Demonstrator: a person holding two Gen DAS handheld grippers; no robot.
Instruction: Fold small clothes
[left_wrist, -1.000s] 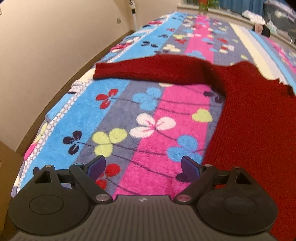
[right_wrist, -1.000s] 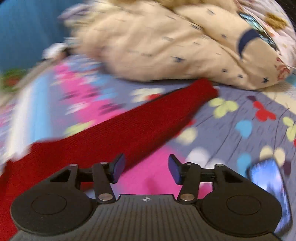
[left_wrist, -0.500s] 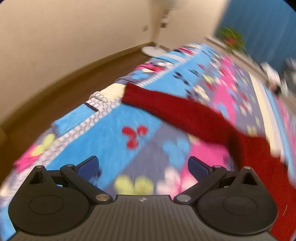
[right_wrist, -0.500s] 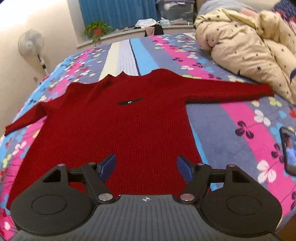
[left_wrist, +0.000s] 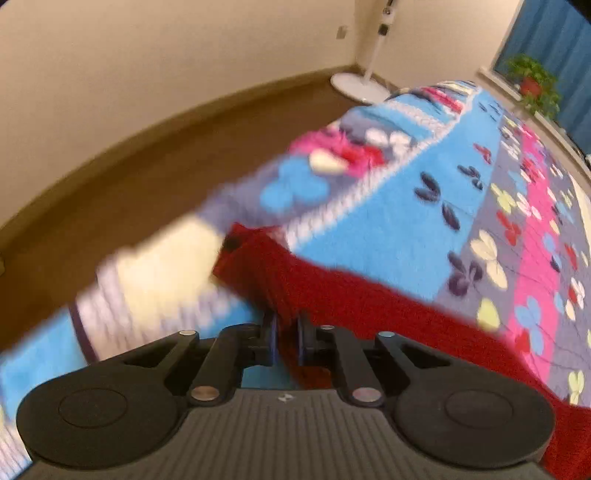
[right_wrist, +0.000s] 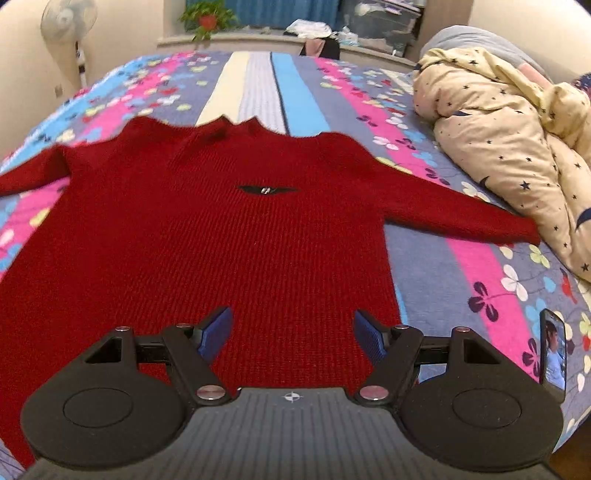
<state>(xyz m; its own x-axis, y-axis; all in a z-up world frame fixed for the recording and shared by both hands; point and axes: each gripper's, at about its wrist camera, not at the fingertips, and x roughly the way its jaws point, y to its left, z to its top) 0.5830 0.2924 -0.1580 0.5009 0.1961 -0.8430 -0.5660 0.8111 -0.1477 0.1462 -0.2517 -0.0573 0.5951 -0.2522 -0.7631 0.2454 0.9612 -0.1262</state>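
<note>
A dark red knit sweater (right_wrist: 221, 229) lies flat on the flowered bedspread, front up, both sleeves spread out, with a small black emblem (right_wrist: 266, 190) on the chest. My right gripper (right_wrist: 291, 332) is open and empty, hovering over the sweater's lower hem. In the left wrist view my left gripper (left_wrist: 286, 338) is shut on the sweater's left sleeve (left_wrist: 332, 291), close to the cuff (left_wrist: 236, 247), near the bed's edge. That view is blurred.
A cream star-print duvet (right_wrist: 509, 147) is heaped at the right, touching the right cuff. A phone (right_wrist: 553, 354) lies on the bedspread (right_wrist: 480, 280) near the front right. A standing fan (left_wrist: 364, 85), wooden floor (left_wrist: 155, 170) and wall are left of the bed.
My left gripper swung left to the sleeve end and shut on it; it was open before. My right gripper, still open, moved slightly closer to the sweater's body.
</note>
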